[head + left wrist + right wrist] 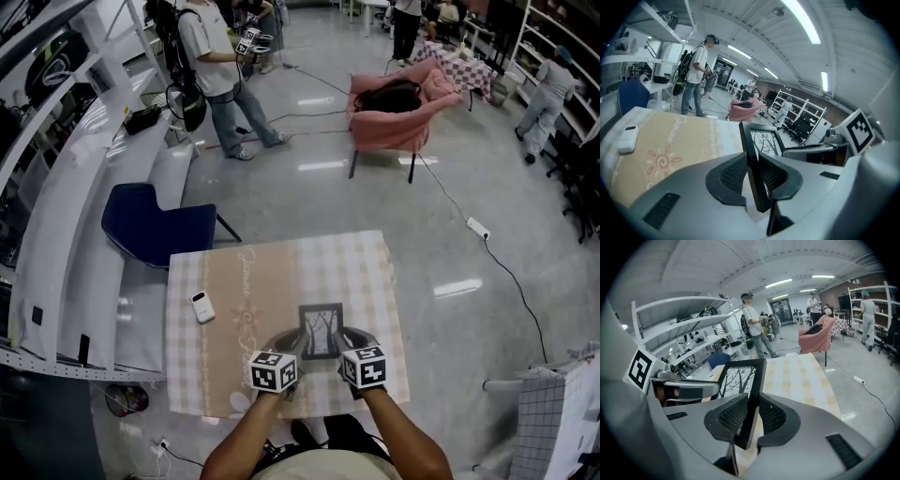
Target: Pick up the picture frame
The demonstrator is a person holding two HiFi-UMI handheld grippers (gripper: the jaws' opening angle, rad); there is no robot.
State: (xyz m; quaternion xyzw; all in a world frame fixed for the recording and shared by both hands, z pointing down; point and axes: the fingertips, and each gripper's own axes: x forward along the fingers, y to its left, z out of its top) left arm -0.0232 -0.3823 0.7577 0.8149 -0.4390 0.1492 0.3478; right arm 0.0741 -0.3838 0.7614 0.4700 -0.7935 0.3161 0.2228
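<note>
- The frame [322, 330] is upright near the front edge of the table [281, 267], held between the two grippers, one on each side edge.
- The left gripper [752, 176] is closed on the frame's left edge, with both ribbed pads pressed against the black moulding.
- The right gripper [751, 416] clamps the right edge the same way.
- To lift well, I judge both hands should rise together and level. An uneven pull could twist the thin edge out of the pads.
- The grip looks firm enough, so squeezing harder seems needless.
- The head view alone places things: the frame sits toward the front, and a small white device [202, 307] lies well apart to its left. It does not show how the pads meet the moulding.
- The gripper views show that contact plainly, and each also catches the other gripper across the tree print.
- No view shows whether the bottom edge rests on the cloth.
</note>
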